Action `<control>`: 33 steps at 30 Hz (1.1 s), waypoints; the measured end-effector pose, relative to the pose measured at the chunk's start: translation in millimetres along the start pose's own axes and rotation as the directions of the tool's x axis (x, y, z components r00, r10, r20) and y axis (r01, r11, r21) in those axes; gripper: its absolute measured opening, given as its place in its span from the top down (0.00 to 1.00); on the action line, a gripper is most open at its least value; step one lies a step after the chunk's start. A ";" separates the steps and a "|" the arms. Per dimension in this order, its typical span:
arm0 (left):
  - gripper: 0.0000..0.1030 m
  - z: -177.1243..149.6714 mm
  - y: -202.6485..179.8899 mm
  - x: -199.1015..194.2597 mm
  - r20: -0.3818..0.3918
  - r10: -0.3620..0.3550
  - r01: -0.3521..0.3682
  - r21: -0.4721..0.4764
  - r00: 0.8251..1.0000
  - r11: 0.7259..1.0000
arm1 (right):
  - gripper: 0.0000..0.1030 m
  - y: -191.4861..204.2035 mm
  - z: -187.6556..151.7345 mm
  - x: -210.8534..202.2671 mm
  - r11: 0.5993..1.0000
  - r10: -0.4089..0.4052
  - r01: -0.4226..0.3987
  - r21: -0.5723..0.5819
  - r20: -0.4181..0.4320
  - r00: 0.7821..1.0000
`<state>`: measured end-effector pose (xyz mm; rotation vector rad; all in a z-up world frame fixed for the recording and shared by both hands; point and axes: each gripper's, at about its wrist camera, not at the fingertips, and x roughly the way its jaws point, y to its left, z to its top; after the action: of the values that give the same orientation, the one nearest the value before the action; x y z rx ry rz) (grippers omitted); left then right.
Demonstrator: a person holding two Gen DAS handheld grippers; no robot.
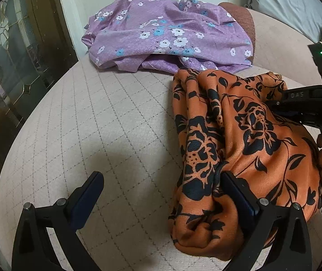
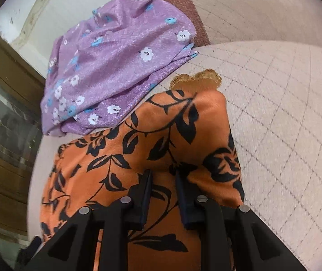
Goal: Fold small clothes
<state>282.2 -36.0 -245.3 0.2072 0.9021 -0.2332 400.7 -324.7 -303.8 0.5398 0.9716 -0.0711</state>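
- Here the orange cloth [image 1: 239, 149] lies bunched on the quilted bed [image 1: 106, 122], near the purple cloth [image 1: 167, 33]
- Left gripper [image 1: 161, 194] is wide apart
- Right gripper [image 2: 162, 194] pinches the orange cloth

Only legible marking: the letters "DAS" on the black body of the right gripper [image 1: 300, 100], beside the orange garment [image 1: 239, 140].

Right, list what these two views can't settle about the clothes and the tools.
- Orange floral garment: its type and lower edge, bunched and cut off by the right wrist frame.
- Right tool: whether cloth sits between the fingers; fabric folds hide it.
- Purple floral garment: its far side, hidden by its own folds.
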 end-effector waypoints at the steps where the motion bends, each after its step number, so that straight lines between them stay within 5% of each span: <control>1: 0.00 -0.2 0.1 -0.2 0.000 0.001 -0.001 0.000 1.000 1.000 | 0.77 -5.7 -2.3 -8.1 1.000 -0.013 0.013 -0.014 -0.001 1.000; 13: 0.00 -1.8 4.0 0.3 -0.023 -0.008 0.008 -0.015 1.000 1.000 | 0.74 18.6 -3.4 -24.0 0.981 -0.151 0.148 -0.123 -0.015 0.988; 17: 0.00 -0.9 7.0 3.6 -0.048 -0.031 0.029 -0.034 0.998 0.999 | 0.73 42.4 -4.9 -46.0 0.991 0.052 -0.060 -0.121 -0.065 0.997; 22: 0.00 0.6 6.9 4.7 -0.056 -0.039 0.037 -0.037 0.998 0.999 | 0.73 83.5 -4.6 -36.2 0.973 0.104 -0.117 -0.199 -0.074 0.992; 26: 0.00 2.9 7.0 7.1 -0.054 -0.028 0.027 -0.031 0.998 0.999 | 0.72 89.0 -3.3 10.8 0.989 0.049 -0.067 -0.135 -0.132 0.990; 33: 0.00 6.7 7.3 10.1 -0.066 -0.039 0.036 -0.041 0.997 0.999 | 0.72 95.6 4.4 19.0 0.989 -0.002 -0.007 -0.147 -0.064 0.998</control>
<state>295.3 -32.0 -248.7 0.1626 0.9771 -0.2441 443.1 -240.5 -278.5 0.4098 1.0295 0.0203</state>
